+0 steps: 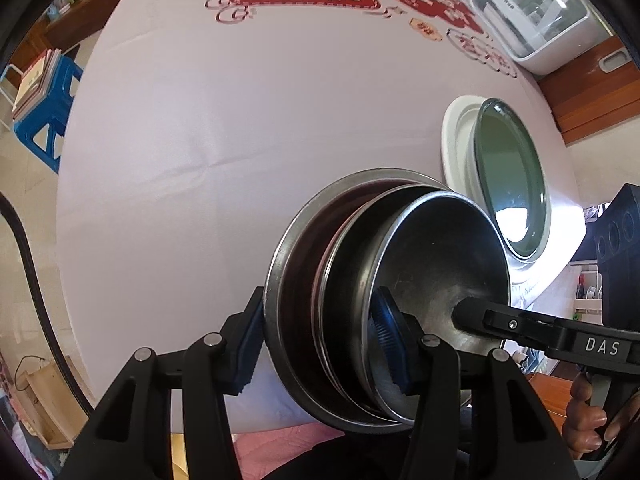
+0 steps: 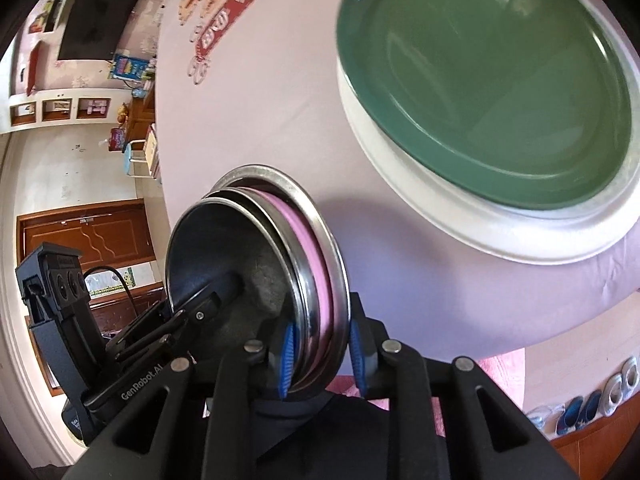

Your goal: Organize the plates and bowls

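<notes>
A stack of nested metal bowls (image 1: 420, 280) (image 2: 240, 264) is at the table's near edge, tilted in both views. My left gripper (image 1: 316, 340) is shut on it, one pad against the outermost bowl's wall and the other inside the innermost bowl. My right gripper (image 2: 322, 354) grips the opposite side, its blue pads on either side of the rims. One of its fingers (image 1: 470, 314) reaches into the inner bowl. To the right, a green plate (image 1: 512, 176) (image 2: 480, 80) lies on a larger white plate (image 1: 456, 148) (image 2: 440, 216).
A pale pink tablecloth (image 1: 240, 140) with red print covers the round table. A white lidded appliance (image 1: 532, 12) stands at the back right. A blue stool (image 1: 44, 120) with books is off the left edge. A hand (image 1: 588, 420) holds the right gripper's handle. Shoes (image 2: 592, 400) line the floor.
</notes>
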A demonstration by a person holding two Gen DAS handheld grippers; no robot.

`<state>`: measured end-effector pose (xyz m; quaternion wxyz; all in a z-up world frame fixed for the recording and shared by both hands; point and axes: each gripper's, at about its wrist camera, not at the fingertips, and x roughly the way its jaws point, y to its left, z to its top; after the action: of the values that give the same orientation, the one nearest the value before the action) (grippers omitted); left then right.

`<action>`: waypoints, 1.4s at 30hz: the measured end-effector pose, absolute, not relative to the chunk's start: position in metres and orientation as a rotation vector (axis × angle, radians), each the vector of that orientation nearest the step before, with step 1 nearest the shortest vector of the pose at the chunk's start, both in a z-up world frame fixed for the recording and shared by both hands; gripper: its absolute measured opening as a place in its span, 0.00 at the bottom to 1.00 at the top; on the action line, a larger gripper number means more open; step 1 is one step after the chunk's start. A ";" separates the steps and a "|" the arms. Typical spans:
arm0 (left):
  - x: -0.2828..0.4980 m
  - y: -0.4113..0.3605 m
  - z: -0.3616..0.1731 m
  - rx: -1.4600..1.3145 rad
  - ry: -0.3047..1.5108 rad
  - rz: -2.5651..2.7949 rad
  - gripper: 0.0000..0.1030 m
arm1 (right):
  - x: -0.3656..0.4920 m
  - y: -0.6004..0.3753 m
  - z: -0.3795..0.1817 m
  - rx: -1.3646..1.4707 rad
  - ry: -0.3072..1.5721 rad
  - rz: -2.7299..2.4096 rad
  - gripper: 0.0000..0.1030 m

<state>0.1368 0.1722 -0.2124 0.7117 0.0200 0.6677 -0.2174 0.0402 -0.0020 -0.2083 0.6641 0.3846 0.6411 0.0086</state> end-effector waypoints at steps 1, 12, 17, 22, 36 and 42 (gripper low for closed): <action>0.136 0.172 -0.209 0.042 1.468 -0.485 0.49 | 0.039 -0.002 -0.205 0.862 1.433 0.022 0.22; 0.128 0.163 -0.175 0.024 1.345 -0.519 0.49 | 0.028 -0.013 -0.171 0.799 1.295 0.043 0.22; 0.120 0.147 -0.156 0.033 1.286 -0.530 0.49 | 0.025 -0.027 -0.151 0.753 1.249 0.054 0.22; 0.117 0.132 -0.142 0.020 1.250 -0.535 0.49 | 0.021 -0.044 -0.139 0.741 1.225 0.062 0.22; 0.112 0.062 -0.122 0.030 1.205 -0.523 0.49 | 0.029 -0.112 -0.119 0.715 1.206 0.081 0.22; 0.115 0.039 -0.126 0.009 1.227 -0.507 0.49 | 0.037 -0.137 -0.121 0.702 1.239 0.088 0.22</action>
<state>0.1151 0.0394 -0.1264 0.7876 0.0040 0.5695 -0.2353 0.0375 -0.1367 -0.1210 0.7561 0.3220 0.5683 0.0402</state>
